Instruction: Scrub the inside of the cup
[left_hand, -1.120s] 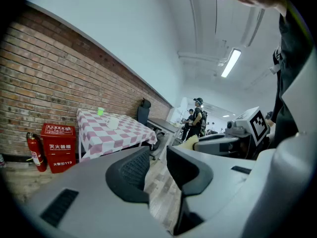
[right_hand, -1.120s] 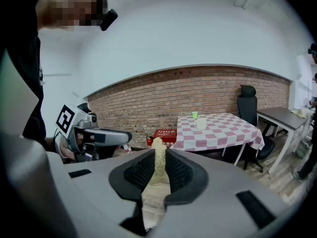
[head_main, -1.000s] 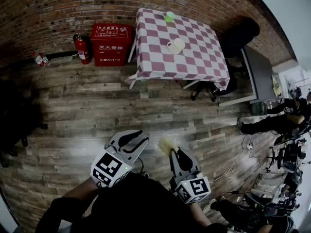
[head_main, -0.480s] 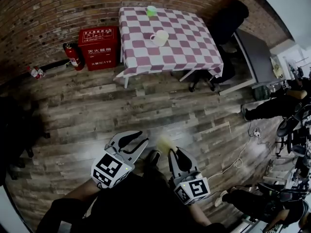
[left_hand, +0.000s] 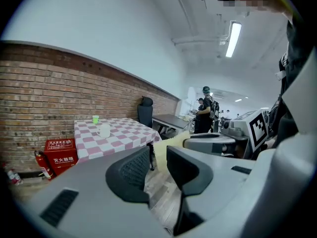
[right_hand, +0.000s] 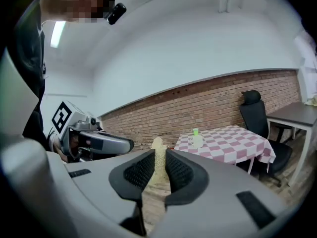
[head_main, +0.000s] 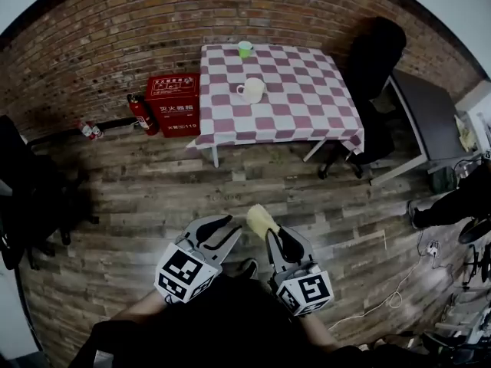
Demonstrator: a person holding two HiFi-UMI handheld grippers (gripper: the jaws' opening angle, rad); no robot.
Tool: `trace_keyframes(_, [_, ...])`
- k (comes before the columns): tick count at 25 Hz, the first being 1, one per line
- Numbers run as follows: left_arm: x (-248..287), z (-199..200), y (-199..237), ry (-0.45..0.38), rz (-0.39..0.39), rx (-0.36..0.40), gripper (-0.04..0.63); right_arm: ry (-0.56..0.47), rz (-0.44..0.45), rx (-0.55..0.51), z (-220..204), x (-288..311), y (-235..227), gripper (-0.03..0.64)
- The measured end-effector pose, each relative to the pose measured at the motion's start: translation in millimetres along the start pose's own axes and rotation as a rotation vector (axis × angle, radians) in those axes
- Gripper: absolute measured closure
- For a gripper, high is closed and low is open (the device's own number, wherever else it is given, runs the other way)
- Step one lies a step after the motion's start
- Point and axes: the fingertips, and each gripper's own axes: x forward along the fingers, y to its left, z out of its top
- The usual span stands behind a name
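Right gripper (head_main: pixel 276 240) pinching sponge (head_main: pixel 261 221), left gripper (head_main: pixel 224 231) gaping alongside

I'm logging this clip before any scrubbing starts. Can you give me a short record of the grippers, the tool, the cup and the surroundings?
left gripper: open, nothing between its jaws
right gripper: shut on a yellow sponge
cup: white mug on the checkered table, across the floor from both grippers
also on table: small green cup, nearer the brick wall
beside table: red box, fire extinguisher
task state: scrubbing not begun
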Motion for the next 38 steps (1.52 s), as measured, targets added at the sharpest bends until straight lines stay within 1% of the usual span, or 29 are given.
trace_keyframes(3, [23.9,16.5,-15.1,-0.011,0.045,0.016,0.479,-0.002,0.054,0.004,4.5,-2.6,-24.5,0.543])
trace_keyframes(7, [42.6,16.9,-20.6,0.01,0.097,-0.006,0.479,0.022,0.069,0.018,7.8,-4.9,-55.6,0.542])
trace_keyframes(10, [53.1,19.0,-13.0,0.02,0.127,-0.019,0.479,0.019,0.064,0.043,11.3,2.9,-75.0,0.542])
trace_keyframes(14, [70.2,22.9,10.1,0.038,0.151,0.001,0.479,0.058,0.076,0.08,7.6,30.3,-89.5,0.541])
trace_keyframes(16, [81.7,25.7,27.6,0.035,0.142,-0.012,0.479,0.07,0.067,0.077,8.5,47.6,-100.0,0.542])
trace_keyframes(19, [101.4,32.9,62.3,0.029,0.121,-0.019,0.479,0.071,0.02,0.056,17.1,76.2,-120.3,0.541])
trace_keyframes(21, [115.4,43.5,88.8,0.034,0.097,-0.006,0.479,0.06,-0.027,0.057,29.0,97.5,-133.1,0.543])
trace_keyframes(23, [129.0,60.2,112.7,0.025,0.056,0.014,0.479,0.053,-0.076,0.059,41.0,118.3,-142.5,0.543])
trace_keyframes(25, [138.5,77.3,135.5,0.012,0.013,0.032,0.479,0.056,-0.114,0.064,50.5,141.8,-145.0,0.541])
trace_keyframes(28, [143.2,94.0,176.0,-0.003,-0.01,0.048,0.479,0.056,-0.125,0.067,63.2,184.9,-141.0,0.543])
trace_keyframes(31, [153.2,98.0,217.6,0.016,-0.036,0.045,0.479,0.078,-0.162,0.057,70.6,217.8,-145.9,0.542])
trace_keyframes(35, [177.9,93.5,273.1,0.06,-0.024,0.017,0.479,0.117,-0.187,0.077,71.9,252.6,-166.1,0.542])
trace_keyframes(38, [193.9,96.3,300.6,0.071,-0.01,-0.013,0.479,0.147,-0.199,0.089,73.7,270.9,-183.1,0.543])
